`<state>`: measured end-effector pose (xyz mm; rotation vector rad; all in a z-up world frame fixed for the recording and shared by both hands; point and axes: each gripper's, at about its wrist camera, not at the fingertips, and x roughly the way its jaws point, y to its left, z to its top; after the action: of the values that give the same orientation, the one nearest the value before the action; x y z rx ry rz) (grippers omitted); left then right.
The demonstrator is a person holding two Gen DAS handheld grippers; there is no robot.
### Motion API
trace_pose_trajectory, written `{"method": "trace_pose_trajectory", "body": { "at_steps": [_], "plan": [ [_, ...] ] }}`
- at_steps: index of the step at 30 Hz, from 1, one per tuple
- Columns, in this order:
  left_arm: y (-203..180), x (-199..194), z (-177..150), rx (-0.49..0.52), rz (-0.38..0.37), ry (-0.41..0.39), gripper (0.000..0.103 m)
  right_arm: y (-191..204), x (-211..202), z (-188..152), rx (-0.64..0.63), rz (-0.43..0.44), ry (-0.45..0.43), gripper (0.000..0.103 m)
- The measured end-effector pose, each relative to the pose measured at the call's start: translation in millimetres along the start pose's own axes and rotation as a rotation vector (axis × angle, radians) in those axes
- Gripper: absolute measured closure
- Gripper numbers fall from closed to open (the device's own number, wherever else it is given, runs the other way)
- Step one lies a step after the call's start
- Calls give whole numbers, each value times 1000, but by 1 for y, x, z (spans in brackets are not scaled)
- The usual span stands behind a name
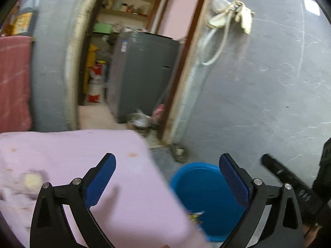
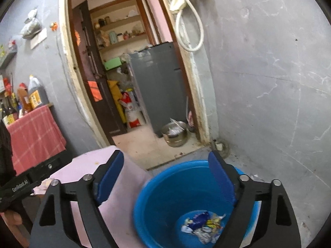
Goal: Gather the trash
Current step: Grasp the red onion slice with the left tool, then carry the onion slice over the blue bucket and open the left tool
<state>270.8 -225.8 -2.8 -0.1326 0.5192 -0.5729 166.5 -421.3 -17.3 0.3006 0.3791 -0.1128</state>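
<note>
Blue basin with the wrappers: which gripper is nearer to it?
Right. The right gripper hangs open just above the blue basin; the left gripper, also open, sits over the pink table beside it.

White lettering "GenRobot.AI" runs along the black left gripper (image 2: 19, 186) body; nothing else reads.

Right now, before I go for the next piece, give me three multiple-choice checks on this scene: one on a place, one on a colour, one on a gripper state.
1. Where do the crumpled wrappers lie?
A. At the bottom of the basin
B. On the steel pot
C. On the checked cloth

2. What colour is the plastic basin?
A. Red
B. Blue
C. Green

3. How does the right gripper stand?
A. Shut on a wrapper
B. Shut on nothing
C. Open, nothing between its pads

Answers:
1. A, the right wrist view shows them heaped on the basin floor.
2. B, its wall and rim are blue.
3. C, the pads stand wide apart over the basin.
</note>
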Motion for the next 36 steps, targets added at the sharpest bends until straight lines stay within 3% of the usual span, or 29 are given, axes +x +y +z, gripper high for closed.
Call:
{"method": "trace_pose_trajectory", "body": {
  "at_steps": [2,7,12,15,19,21,23,26,30,36],
  "plan": [
    [22,-18,-2,-5,71,-14,5,10,-2,-2,-2,27,-19,0],
    [81,-51,-18,-65,250,-11,5,36,-5,-9,-10,90,-53,0],
    [143,-46,-26,-262,324,103,5,54,3,-13,-9,134,-22,0],
    [164,-34,-28,-311,357,193,7,62,4,-15,-26,153,-6,0],
    [161,-17,-26,-271,357,274,13,67,3,-17,-59,139,5,0],
    [155,-7,-29,-237,364,310,30,67,3,-17,-59,132,9,0],
    [150,0,-33,-208,376,341,40,64,3,-19,-51,122,15,0],
    [143,4,-35,-171,358,352,69,59,2,-21,-39,114,21,0],
    [124,8,-34,-122,337,345,72,52,-2,-23,-26,108,24,0],
    [72,13,-21,-104,154,278,73,38,-8,-25,-11,60,21,0]
  ]
}}
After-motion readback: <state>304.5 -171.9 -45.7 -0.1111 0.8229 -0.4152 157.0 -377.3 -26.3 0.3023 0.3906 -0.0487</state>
